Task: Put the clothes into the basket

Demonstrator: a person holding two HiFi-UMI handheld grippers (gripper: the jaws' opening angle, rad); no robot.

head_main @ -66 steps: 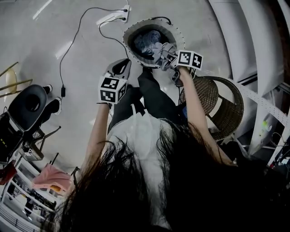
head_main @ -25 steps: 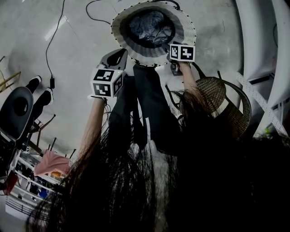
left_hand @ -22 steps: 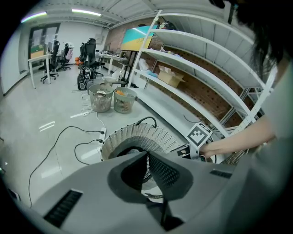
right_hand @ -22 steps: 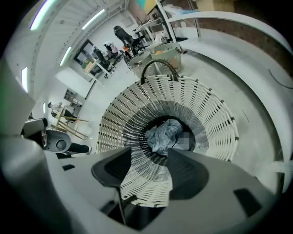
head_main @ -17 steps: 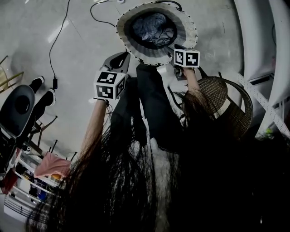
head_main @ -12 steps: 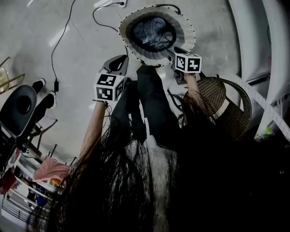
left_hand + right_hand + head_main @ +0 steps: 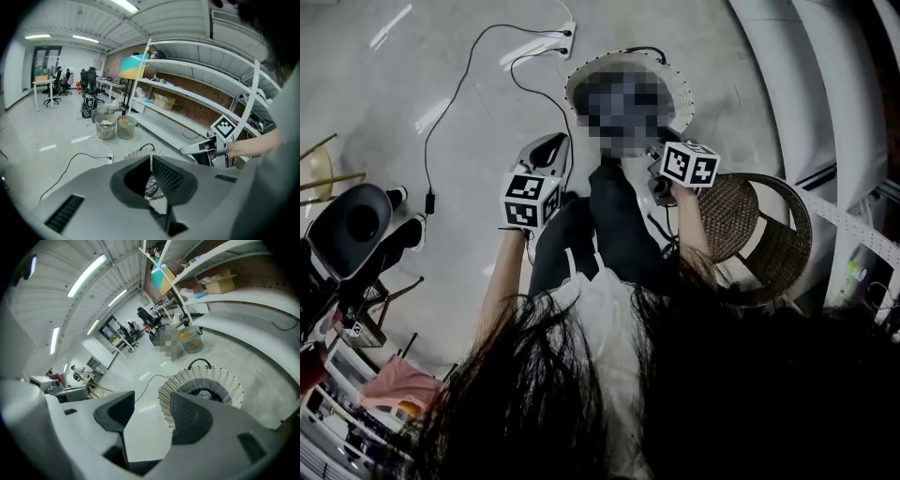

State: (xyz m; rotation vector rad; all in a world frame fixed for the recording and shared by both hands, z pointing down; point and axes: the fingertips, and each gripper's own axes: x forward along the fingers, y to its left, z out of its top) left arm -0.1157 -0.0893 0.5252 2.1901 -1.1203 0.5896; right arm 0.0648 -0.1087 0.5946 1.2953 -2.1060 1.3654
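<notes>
One basket (image 7: 681,92) stood on the floor (image 7: 412,103), and the clothes (image 7: 205,393) lay inside it. To its left the floor ran wide and bare but for cables (image 7: 455,82). On its right one wicker chair (image 7: 769,246) and the shelving (image 7: 811,84) crowded close. Both tongs hung above the near rim, clear of it. The left tongs (image 7: 549,144) were pinched together and empty. The right tongs (image 7: 150,404) gaped wide with nothing between them.
</notes>
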